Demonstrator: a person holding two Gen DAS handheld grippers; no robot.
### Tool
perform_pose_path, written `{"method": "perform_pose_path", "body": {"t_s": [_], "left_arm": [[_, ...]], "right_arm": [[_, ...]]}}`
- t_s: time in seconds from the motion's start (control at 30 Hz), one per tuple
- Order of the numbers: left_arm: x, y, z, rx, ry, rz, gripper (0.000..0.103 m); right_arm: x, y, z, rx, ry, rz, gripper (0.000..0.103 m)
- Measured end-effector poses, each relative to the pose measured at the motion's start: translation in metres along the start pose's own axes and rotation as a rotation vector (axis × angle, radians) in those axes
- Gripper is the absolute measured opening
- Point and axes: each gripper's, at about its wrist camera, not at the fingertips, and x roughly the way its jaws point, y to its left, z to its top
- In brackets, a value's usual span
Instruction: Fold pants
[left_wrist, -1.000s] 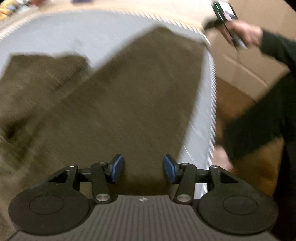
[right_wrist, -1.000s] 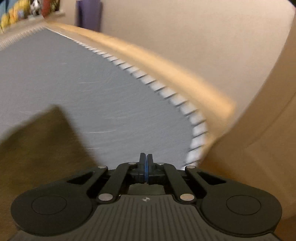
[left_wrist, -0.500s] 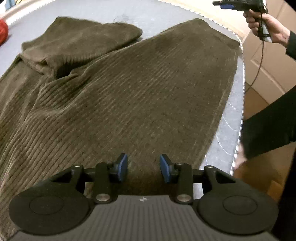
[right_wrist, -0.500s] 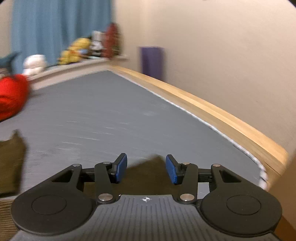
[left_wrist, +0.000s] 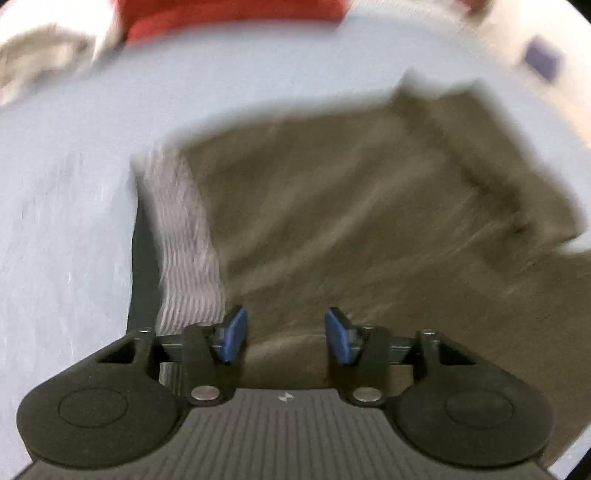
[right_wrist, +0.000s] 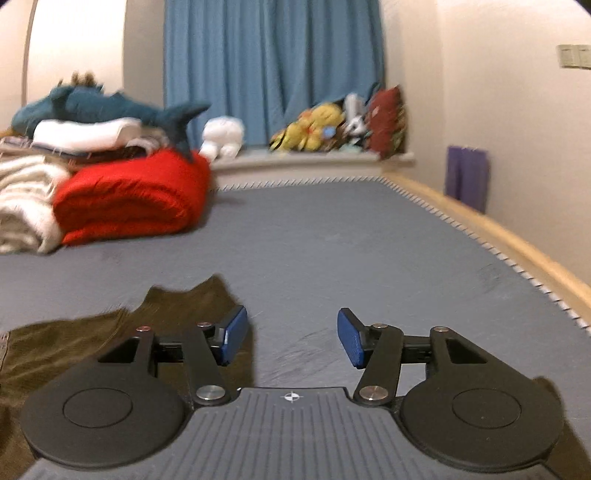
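Dark olive corduroy pants (left_wrist: 351, 206) lie spread on the grey mattress (left_wrist: 66, 236), blurred in the left wrist view. A pale ribbed waistband (left_wrist: 184, 251) shows at their left edge. My left gripper (left_wrist: 282, 334) hovers over the pants near that band, pointing steeply down, its jaws opening with nothing pinched between the blue pads. In the right wrist view a corner of the pants (right_wrist: 110, 332) lies at the lower left. My right gripper (right_wrist: 291, 338) is raised above the mattress (right_wrist: 351, 258), looking across the bed, its jaws opening and empty.
A red folded blanket (right_wrist: 136, 195) and white bedding (right_wrist: 22, 206) sit at the far left of the bed, with a blue plush shark (right_wrist: 103, 107) on top. Plush toys (right_wrist: 332, 125) line the window sill. A wooden bed rail (right_wrist: 517, 240) runs along the right.
My right gripper went from shut to open and lifted from the mattress corner to look across the bed. My left gripper swung along the pants and rolled, now showing the waistband end.
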Motion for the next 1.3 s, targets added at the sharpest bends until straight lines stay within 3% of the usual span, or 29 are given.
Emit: {"method": "perform_pose_path", "body": {"t_s": [0.1, 0.23, 0.3, 0.6, 0.7, 0.77, 0.8, 0.83, 0.97, 1.1, 1.17, 1.2, 1.23, 1.3], "left_arm": [[-0.014, -0.004, 0.011, -0.097, -0.040, 0.002, 0.051], [-0.055, -0.025, 0.029, -0.109, -0.186, -0.001, 0.070], [-0.065, -0.035, 0.035, -0.128, -0.214, -0.023, 0.074], [-0.062, -0.070, 0.038, -0.114, -0.196, -0.061, 0.076], [-0.059, -0.076, 0.036, -0.109, -0.182, -0.065, 0.076], [-0.058, -0.080, 0.037, -0.112, -0.180, -0.066, 0.076], [-0.059, -0.079, 0.037, -0.113, -0.182, -0.068, 0.076], [-0.059, -0.080, 0.038, -0.114, -0.184, -0.071, 0.076], [-0.058, -0.078, 0.041, -0.113, -0.190, -0.065, 0.076], [-0.055, -0.075, 0.041, -0.120, -0.181, -0.058, 0.076], [-0.054, -0.076, 0.040, -0.122, -0.175, -0.055, 0.076], [-0.053, -0.077, 0.040, -0.122, -0.175, -0.054, 0.076], [-0.053, -0.079, 0.040, -0.118, -0.174, -0.054, 0.076], [-0.052, -0.082, 0.040, -0.107, -0.173, -0.052, 0.076]], "right_arm": [[0.025, 0.018, -0.002, 0.000, 0.061, 0.020, 0.051], [0.059, 0.039, -0.012, 0.027, 0.123, 0.018, 0.046], [0.077, 0.043, -0.015, 0.035, 0.149, 0.009, 0.046], [0.162, 0.055, -0.047, 0.041, 0.342, 0.009, 0.057], [0.177, 0.060, -0.053, 0.064, 0.388, 0.022, 0.056], [0.177, 0.067, -0.051, 0.035, 0.380, 0.020, 0.042], [0.175, 0.071, -0.048, 0.016, 0.367, 0.020, 0.014], [0.171, 0.076, -0.043, -0.006, 0.348, 0.016, 0.000], [0.138, 0.098, -0.019, -0.104, 0.229, 0.098, 0.000], [0.095, 0.117, -0.010, -0.232, 0.173, 0.274, 0.000], [0.090, 0.118, -0.015, -0.274, 0.177, 0.221, 0.000], [0.093, 0.114, -0.018, -0.255, 0.187, 0.184, 0.005], [0.099, 0.107, -0.023, -0.228, 0.202, 0.143, 0.024], [0.114, 0.094, -0.035, -0.176, 0.254, 0.077, 0.052]]}}
